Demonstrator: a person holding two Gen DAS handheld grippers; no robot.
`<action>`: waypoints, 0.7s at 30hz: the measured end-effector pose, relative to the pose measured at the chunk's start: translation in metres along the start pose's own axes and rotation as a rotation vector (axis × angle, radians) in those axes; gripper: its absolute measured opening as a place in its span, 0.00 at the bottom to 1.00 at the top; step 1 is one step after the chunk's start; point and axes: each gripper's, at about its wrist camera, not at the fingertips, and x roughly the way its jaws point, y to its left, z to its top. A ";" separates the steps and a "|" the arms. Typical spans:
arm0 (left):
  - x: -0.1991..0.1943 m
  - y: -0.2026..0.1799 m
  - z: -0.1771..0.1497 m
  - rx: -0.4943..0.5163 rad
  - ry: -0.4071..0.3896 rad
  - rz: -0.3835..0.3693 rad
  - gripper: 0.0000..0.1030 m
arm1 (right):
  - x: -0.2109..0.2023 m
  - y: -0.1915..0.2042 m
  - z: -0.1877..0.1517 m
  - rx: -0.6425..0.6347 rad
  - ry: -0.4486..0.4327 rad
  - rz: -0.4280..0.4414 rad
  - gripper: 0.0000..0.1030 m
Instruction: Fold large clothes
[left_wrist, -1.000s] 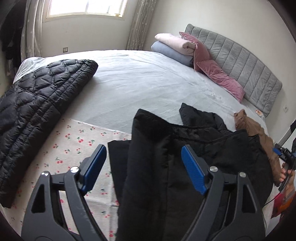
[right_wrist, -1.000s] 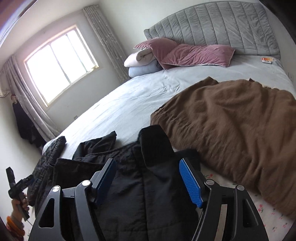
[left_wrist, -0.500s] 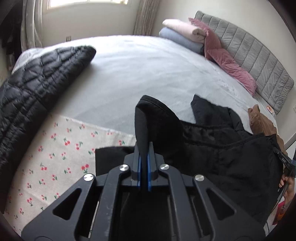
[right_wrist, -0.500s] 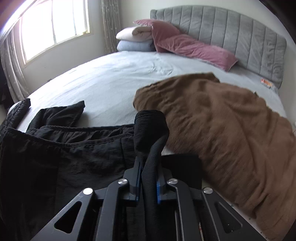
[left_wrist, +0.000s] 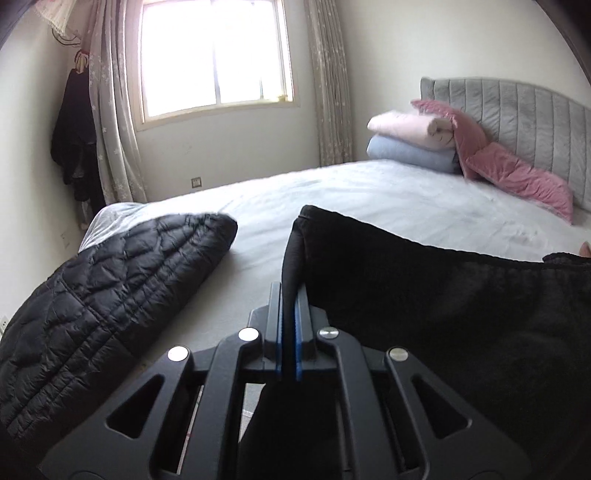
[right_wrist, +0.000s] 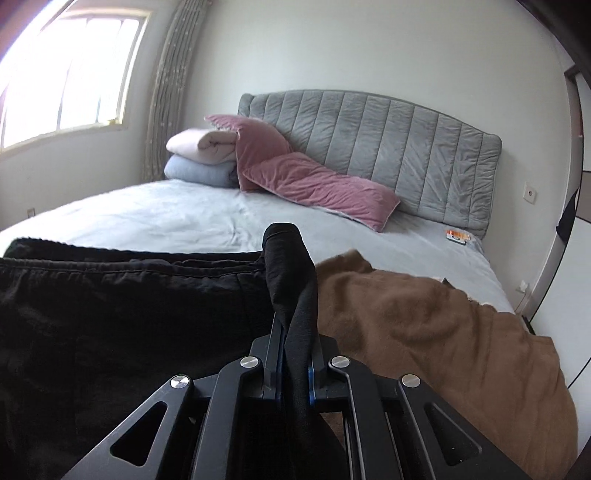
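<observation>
Black garment (left_wrist: 443, 314) pinched: left gripper (left_wrist: 288, 314), right gripper (right_wrist: 293, 343) fingers clamped.

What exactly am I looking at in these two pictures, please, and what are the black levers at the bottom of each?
Those levers are hand-held clamps, not a robot: a person carries one two-finger gripper in each hand, and a wide-angle camera on each looks forward along its fingers. One picture is from the left gripper, the other from the right gripper. Both are shut on the same black fabric garment, each pinching a bunched corner, so it hangs stretched between them above the grey-sheeted bed. Also on the bed lie a black quilted puffer jacket, a brown fleecy blanket, pink velvet pillows and two rolled quilts, by the grey padded headboard.
</observation>
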 end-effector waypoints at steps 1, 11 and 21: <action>0.020 -0.004 -0.016 0.012 0.055 0.020 0.07 | 0.015 0.003 -0.008 -0.005 0.036 0.003 0.08; -0.013 -0.011 -0.017 0.061 0.137 0.009 0.56 | -0.004 -0.008 -0.017 0.053 0.068 0.058 0.58; -0.081 -0.114 -0.051 0.161 0.295 -0.308 0.79 | -0.077 0.080 -0.054 -0.072 0.253 0.415 0.69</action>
